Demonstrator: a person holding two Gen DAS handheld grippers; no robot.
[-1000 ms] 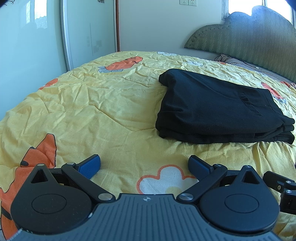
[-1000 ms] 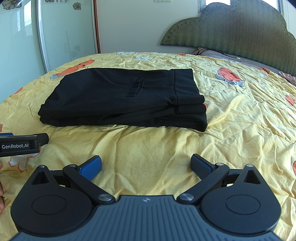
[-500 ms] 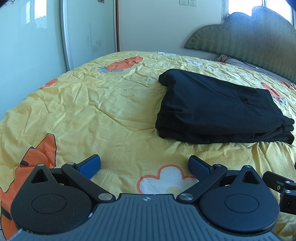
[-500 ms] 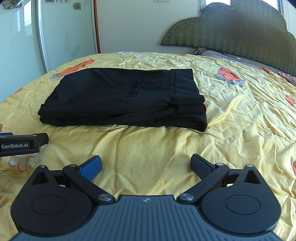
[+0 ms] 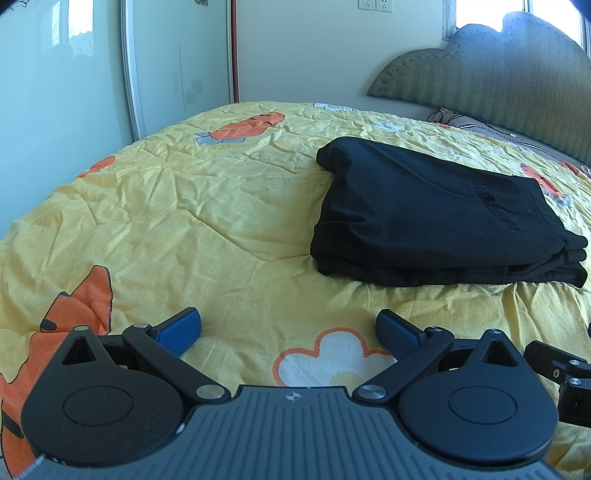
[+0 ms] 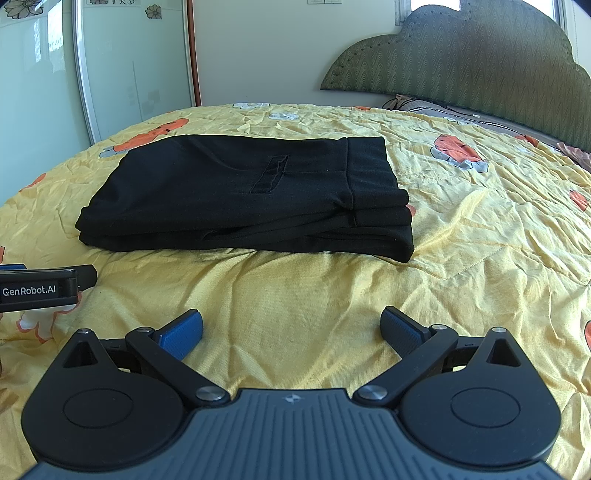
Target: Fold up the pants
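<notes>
Pants (image 6: 243,199) lie in a neat black stack on the yellow bed (image 6: 480,236), exactly as a second ago; nothing has moved. Left tool (image 5: 288,332) and right tool (image 6: 291,332) sit back near the bed's edge, spread wide and empty, so the folding looks finished.

One pair of black pants (image 6: 243,195) lies folded on one bed with a single yellow quilt (image 6: 480,236), and one green headboard (image 6: 461,59) stands behind it. Two grippers are in view, the left gripper (image 5: 288,332) and the right gripper (image 6: 291,328), each with two blue-padded fingers (image 6: 181,332). The left wrist view shows two wall sockets (image 5: 375,5).
</notes>
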